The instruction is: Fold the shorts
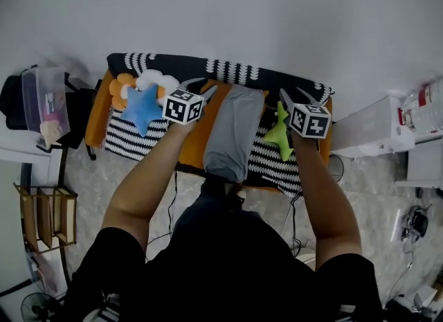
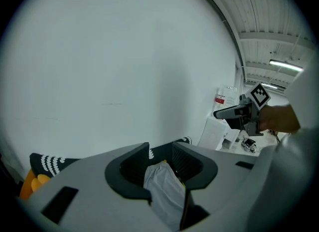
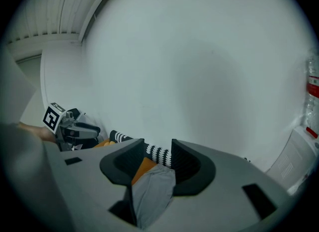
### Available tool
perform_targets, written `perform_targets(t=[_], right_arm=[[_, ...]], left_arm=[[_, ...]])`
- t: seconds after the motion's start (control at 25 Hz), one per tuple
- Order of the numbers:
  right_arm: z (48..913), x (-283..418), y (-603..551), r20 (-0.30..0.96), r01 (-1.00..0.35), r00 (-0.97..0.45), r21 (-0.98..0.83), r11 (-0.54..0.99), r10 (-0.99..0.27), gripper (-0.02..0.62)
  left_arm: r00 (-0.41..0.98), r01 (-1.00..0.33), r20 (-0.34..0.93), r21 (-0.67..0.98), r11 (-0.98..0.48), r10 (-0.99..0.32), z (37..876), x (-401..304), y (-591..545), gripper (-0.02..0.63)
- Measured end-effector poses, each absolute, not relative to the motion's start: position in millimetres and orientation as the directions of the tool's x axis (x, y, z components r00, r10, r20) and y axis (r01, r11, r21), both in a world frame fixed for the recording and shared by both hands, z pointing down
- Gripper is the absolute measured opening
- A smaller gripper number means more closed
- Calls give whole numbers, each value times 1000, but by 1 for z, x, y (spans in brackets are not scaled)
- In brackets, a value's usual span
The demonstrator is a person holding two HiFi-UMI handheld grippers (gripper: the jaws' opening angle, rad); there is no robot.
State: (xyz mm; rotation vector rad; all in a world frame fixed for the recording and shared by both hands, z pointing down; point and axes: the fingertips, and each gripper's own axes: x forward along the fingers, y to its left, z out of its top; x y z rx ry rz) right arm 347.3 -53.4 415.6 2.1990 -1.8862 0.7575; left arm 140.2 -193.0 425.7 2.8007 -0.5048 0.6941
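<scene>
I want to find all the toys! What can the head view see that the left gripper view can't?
Only the head view shows the blue star and the green star, one on each side of the folded cloth. Only the left gripper view shows the ceiling light high up on the right. Both views show the grey shorts, the striped blanket and the right gripper with its marker cube.
</scene>
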Motion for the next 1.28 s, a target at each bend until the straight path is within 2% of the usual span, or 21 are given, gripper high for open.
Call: perform_targets(t=[0.64,1.28], right_arm=[[556,371,-119,628,-939,114,-186,-290,-770,184],[690,412,-180,738,-902,90,-225,-369,-669,184]], left_arm=[[808,-356,557,202,-913,-192,537,167,-270,187],[762,-335,648,383,-861,-8,668,239,-339,209]])
